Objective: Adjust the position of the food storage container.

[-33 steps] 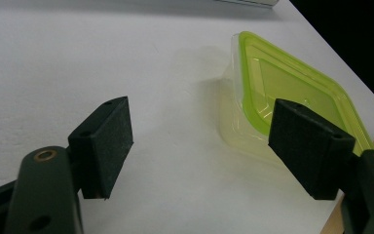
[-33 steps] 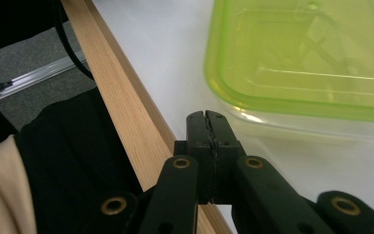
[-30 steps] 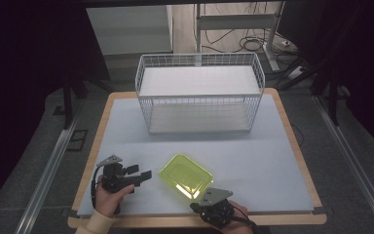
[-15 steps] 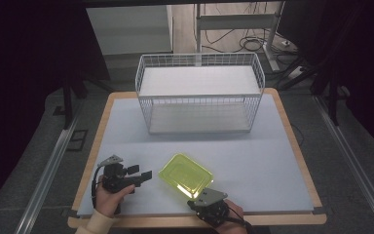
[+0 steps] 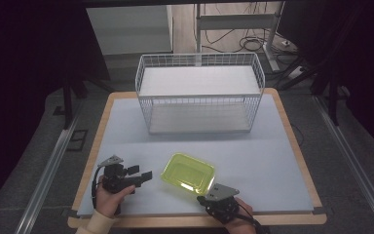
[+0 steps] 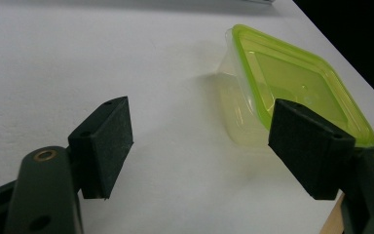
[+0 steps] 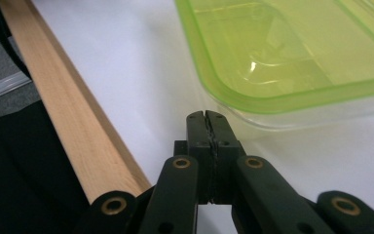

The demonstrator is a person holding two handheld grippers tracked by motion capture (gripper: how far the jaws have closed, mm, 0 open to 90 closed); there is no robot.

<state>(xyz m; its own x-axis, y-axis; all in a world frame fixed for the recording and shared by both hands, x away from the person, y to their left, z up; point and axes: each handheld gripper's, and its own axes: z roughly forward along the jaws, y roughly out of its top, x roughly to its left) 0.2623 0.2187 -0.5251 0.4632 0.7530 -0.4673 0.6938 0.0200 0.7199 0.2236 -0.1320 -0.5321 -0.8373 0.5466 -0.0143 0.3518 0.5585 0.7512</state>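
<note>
Near the front edge of the worktop (image 5: 272,161), a green tub (image 5: 188,173) sat upright on the pale surface, between the two claws and well apart from the wire basket (image 5: 199,97) at the far side. Tub was lidless, translucent, rim a brighter green, nothing visible inside.

Left claw (image 5: 143,176) sat at the near left, held in a hand (image 5: 108,197), pointing right toward the tub. Jaws were spread wide; in the left gripper view (image 6: 199,146) both pads had bare worktop between them, and the tub (image 6: 292,92) lay just beyond the right pad, not touched.

Right claw (image 5: 205,196) sat at the near edge, just below the tub's near right corner, grey plate on top. In the right gripper view (image 7: 207,119) its jaws were pressed together, nothing between them, tips just beside the tub (image 7: 292,53) wall and under its rim; contact could not be told. Wooden worktop edge (image 7: 68,112) ran past on that view's left.

Basket stood empty-looking, on the far half of the worktop, roughly centred.
</note>
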